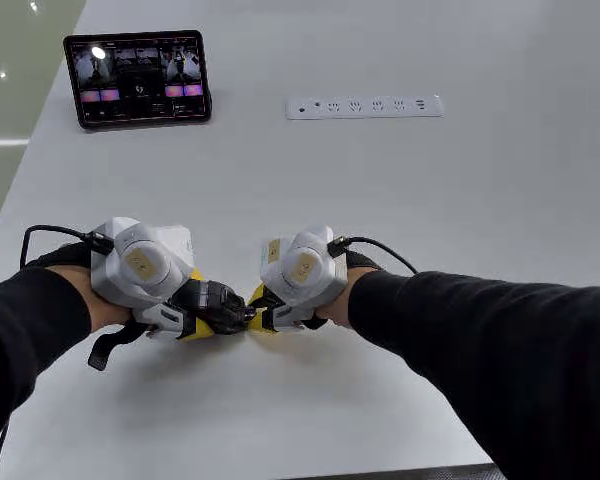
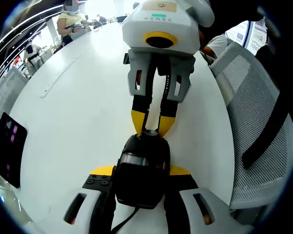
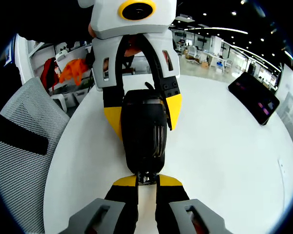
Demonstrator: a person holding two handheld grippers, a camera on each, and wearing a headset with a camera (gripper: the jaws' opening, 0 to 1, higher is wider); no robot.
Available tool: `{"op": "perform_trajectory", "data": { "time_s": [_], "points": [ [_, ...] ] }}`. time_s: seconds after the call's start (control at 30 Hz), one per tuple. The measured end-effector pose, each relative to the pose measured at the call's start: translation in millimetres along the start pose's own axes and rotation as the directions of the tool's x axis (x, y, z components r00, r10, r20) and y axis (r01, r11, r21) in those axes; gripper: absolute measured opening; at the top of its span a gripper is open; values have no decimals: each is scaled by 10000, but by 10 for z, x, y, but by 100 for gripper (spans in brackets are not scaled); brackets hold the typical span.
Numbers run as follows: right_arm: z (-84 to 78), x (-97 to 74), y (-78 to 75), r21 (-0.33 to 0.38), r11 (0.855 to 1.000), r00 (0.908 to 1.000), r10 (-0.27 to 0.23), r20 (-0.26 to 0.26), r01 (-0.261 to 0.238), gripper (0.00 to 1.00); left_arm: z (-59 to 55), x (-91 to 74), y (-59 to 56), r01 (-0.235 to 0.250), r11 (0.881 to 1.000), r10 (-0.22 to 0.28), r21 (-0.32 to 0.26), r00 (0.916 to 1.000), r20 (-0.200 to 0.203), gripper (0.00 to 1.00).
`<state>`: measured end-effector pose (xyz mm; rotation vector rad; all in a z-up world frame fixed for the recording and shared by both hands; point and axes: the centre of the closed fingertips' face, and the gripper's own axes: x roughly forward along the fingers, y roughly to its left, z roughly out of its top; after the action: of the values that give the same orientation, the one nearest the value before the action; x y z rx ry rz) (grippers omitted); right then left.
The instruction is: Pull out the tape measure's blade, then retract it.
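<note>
Within left gripper [image 2: 141, 171]: black ribbed tape measure [image 3: 144, 129].

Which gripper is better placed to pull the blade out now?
Right. The right gripper already pinches the blade tip, while the left gripper clamps the tape measure.

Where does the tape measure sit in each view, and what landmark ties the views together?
Head view: tape measure low, slightly left of centre.
Left gripper view: bottom centre, clamped in that view's own jaws.
Right gripper view: centre, just beyond that view's own jaws.
Shared landmark: tablet, upper left in head view, at the left edge and right side in the gripper views.
</note>
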<state>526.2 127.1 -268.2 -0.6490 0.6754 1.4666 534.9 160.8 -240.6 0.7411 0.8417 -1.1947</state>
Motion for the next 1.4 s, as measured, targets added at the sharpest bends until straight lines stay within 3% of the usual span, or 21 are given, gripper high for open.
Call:
{"op": "perform_trajectory", "data": {
  "time_s": [0.53,1.4],
  "points": [
    [-70,-50,-9,-274,9996,9998,-122,-129,118,9,-2,7,12,-82,10000,82,21,10000,-41,32],
    [-199,-153,-23,-65,10000,9996,-43,-288,42,9,8,4,-1,-110,9999,110,29,9999,-84,32]
  ]
}}
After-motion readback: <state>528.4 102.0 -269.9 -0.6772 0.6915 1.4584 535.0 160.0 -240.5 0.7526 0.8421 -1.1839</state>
